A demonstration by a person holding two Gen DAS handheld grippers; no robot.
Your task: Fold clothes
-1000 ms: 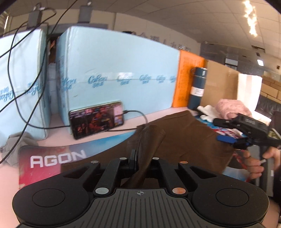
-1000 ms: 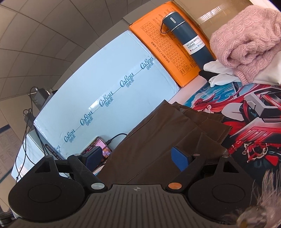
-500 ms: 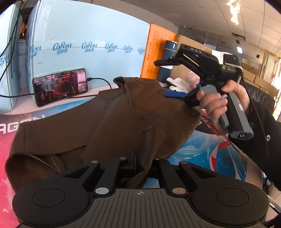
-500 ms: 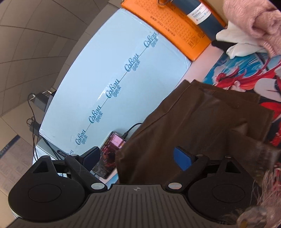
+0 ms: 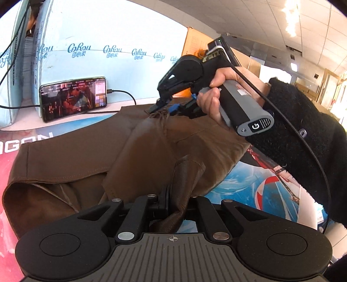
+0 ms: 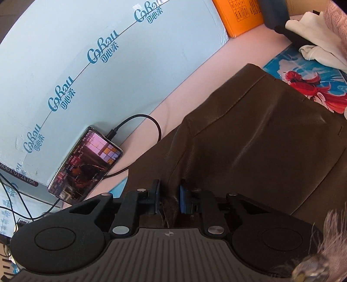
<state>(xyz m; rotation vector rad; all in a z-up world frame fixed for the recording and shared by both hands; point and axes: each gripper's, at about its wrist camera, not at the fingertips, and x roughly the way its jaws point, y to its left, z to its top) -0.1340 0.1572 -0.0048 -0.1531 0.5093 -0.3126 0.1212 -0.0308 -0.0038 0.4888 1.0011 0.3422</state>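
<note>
The brown garment (image 5: 71, 156) lies partly folded across a printed desk mat (image 5: 245, 186), its near right portion lifted. The left gripper (image 5: 173, 201) pinches a bunched fold at the garment's near edge. Only the left wrist view shows the right gripper (image 5: 162, 108) from outside: a hand (image 5: 219, 91) in a black sleeve (image 5: 303, 130) grips its handle, the tips clamped on a frayed far corner of the cloth. The right wrist view shows the blue pads (image 6: 182, 199) pressed onto that fabric, and further right a white cloth (image 6: 314, 47) and an orange box (image 6: 240, 15). A charging smartphone (image 5: 73, 97) leans against the pale blue Cobou carton (image 5: 121, 71).
</note>
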